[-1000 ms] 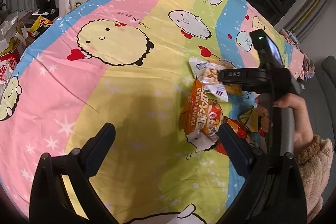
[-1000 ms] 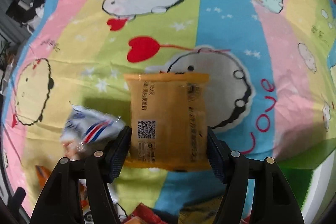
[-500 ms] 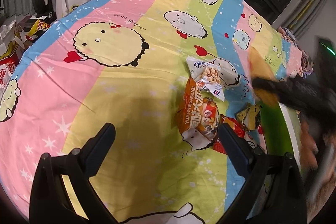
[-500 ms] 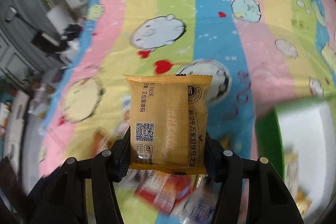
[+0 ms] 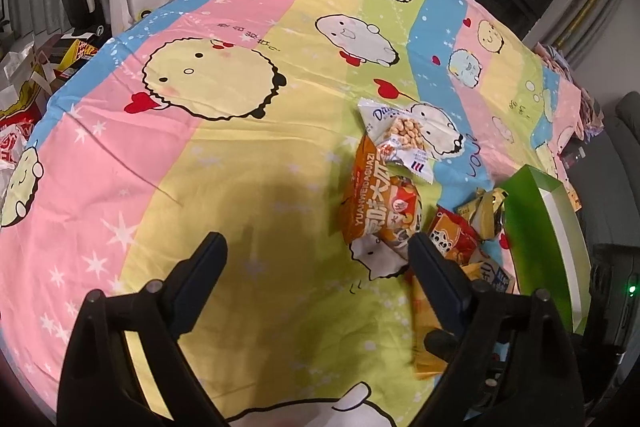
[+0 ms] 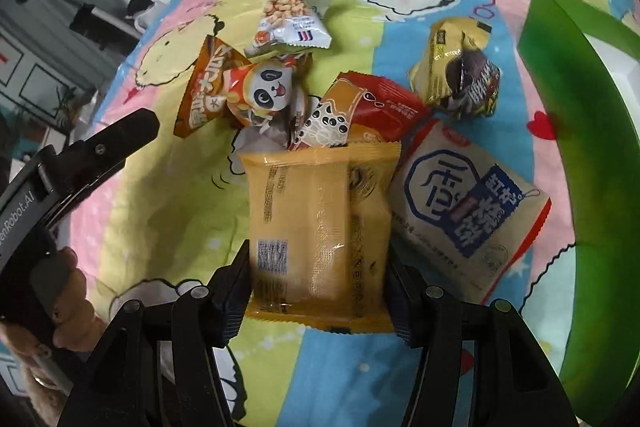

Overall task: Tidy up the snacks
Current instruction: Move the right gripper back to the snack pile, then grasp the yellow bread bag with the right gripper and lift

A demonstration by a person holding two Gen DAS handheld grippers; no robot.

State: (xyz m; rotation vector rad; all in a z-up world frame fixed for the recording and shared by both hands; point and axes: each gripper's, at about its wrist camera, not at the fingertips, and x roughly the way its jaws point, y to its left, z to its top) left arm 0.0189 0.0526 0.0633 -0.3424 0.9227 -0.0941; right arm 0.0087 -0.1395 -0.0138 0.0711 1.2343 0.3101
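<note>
1. Right gripper (image 6: 316, 273) pinches the yellow pack (image 6: 320, 227) by its long edges, pack upright between the pads. The jaws are easing open a little, but the pads look to be touching the wrapper on both sides.
2. Change: a second ago this pack hung over bare sheet (image 5: 200, 187) beside the peanut bag (image 6: 292, 23). Now it hangs over the snack pile, with the green box (image 6: 568, 107) at 2 o'clock in the right view.
3. Meaning: pick done, carry under way. The pack is not yet over the box opening, so a drop here would likely miss.
4. Left gripper (image 5: 316, 247) is spread with nothing between the jaws, which are closing somewhat. It hovers over the sheet, and its view has barely shifted.
5. In the left view the other gripper is gone from 3 o'clock, where it was a second ago.
6. Left on the sheet: panda bag (image 6: 240, 87), red pack (image 6: 360, 107), white pack (image 6: 468, 195), peanut bag at 12 o'clock. Most of the sorting appears to remain.
</note>
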